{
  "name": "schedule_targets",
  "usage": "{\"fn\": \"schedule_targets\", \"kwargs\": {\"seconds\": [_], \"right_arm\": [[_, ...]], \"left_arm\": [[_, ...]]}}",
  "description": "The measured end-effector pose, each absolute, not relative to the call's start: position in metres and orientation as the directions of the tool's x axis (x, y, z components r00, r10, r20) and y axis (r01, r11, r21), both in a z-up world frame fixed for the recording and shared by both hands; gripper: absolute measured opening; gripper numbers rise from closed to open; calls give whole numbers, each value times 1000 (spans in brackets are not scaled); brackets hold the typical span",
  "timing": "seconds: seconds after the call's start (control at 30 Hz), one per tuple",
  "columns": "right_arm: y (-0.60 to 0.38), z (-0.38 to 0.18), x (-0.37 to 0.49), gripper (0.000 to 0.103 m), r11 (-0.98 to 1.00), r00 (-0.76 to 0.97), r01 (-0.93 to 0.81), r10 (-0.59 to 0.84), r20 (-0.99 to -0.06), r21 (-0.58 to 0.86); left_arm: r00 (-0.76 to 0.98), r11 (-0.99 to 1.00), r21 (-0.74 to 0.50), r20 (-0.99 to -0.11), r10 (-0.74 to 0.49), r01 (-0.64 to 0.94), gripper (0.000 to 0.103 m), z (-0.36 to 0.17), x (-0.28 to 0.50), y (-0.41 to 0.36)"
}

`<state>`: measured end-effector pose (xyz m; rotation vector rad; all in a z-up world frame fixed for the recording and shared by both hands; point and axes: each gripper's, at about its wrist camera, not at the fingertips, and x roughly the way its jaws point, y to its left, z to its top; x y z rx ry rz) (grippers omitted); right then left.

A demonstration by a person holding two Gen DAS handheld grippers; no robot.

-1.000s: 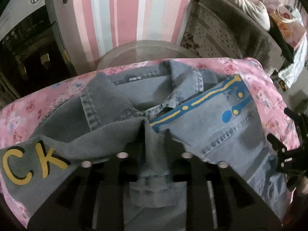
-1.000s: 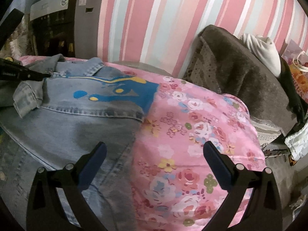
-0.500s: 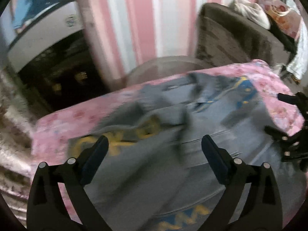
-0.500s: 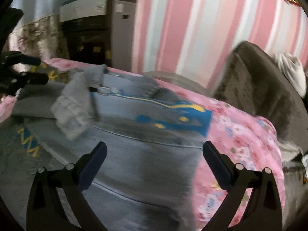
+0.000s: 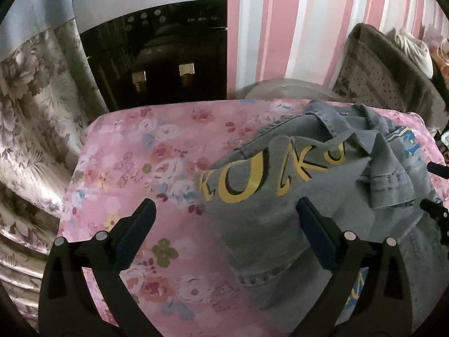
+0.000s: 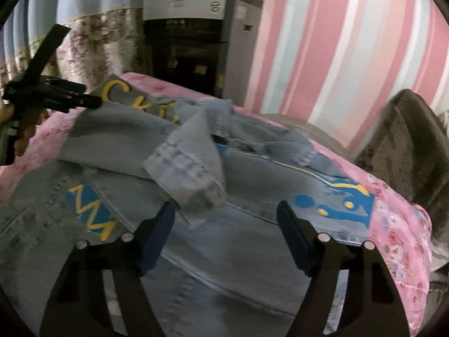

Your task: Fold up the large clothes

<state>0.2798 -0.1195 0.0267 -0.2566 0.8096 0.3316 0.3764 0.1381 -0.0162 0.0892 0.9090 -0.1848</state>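
Observation:
A blue denim jacket (image 5: 322, 196) with yellow letters and blue patches lies on a pink floral cover (image 5: 146, 168). One sleeve (image 6: 190, 174) is folded across its front, cuff near the middle. My left gripper (image 5: 224, 233) is open and empty, hovering over the jacket's left edge by the lettering. My right gripper (image 6: 226, 233) is open and empty above the jacket's front (image 6: 252, 196), just below the sleeve cuff. The left gripper also shows in the right wrist view (image 6: 56, 98) at the far left.
A dark cabinet with a silver top (image 5: 157, 42) stands behind against a pink striped wall. A brown padded chair (image 5: 387, 75) is at the back right. Floral curtain fabric (image 5: 33, 126) hangs at the left.
My left gripper has let go of the sleeve, opened and swung left; the sleeve now lies across the jacket. My right gripper has moved left over the jacket's front.

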Motion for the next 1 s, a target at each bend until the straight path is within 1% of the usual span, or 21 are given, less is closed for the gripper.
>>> {"fn": "schedule_targets", "kwargs": {"seconds": [0.1,0.23,0.3,0.33,0.37,0.4,0.47,0.5,0.53,0.63,0.7,0.73,0.83,0.9,0.93,0.97,1.0], "right_arm": [[-107,23,285,72,906,627,-413,206,-751,-96],[-87,14,297,50,885,600,-453,216,-770,-105],[-78,5,305,46,878,587,-464,204,-783,-119],[-75,2,308,39,874,593,-465,190,-782,-140],[-76,2,310,35,876,602,-460,185,-777,-147],[-80,3,312,33,883,605,-452,198,-771,-128],[-96,8,315,19,904,601,-427,253,-758,-36],[-107,13,316,16,913,601,-408,277,-749,10],[-120,17,318,9,921,600,-384,304,-740,67],[-185,31,326,9,923,611,-234,384,-692,305],[-221,30,327,8,904,618,-153,402,-675,399],[-241,29,326,0,894,625,-105,400,-670,435],[-312,18,316,0,877,644,83,315,-697,473],[-337,10,311,0,889,639,156,242,-730,431],[-344,4,309,3,885,631,161,249,-735,438],[-348,-2,306,3,861,630,130,311,-711,492],[-346,-4,305,3,862,625,115,323,-710,494]], "left_arm": [[607,979,8,-786,-119,203,99,-18,372,137],[611,980,22,-784,-105,197,99,-16,372,129],[615,980,22,-781,-108,199,99,-14,371,127],[620,979,20,-777,-111,202,99,-11,370,126],[623,979,22,-774,-112,203,99,-9,369,126],[627,979,24,-771,-111,203,99,-6,368,126],[637,980,24,-763,-109,197,99,0,366,127],[641,981,18,-759,-114,195,99,3,365,127],[646,981,5,-753,-123,192,99,7,364,129],[659,983,-19,-739,-135,181,99,15,363,132],[664,983,-31,-734,-144,179,100,19,362,133],[665,983,-37,-732,-148,179,100,20,362,132],[662,982,-44,-734,-156,182,100,20,363,129],[654,981,-46,-740,-160,188,100,17,365,124],[649,981,-46,-744,-161,191,100,15,367,120],[646,980,-46,-745,-163,194,100,13,368,117],[643,979,-47,-747,-166,198,100,11,368,113]]}}
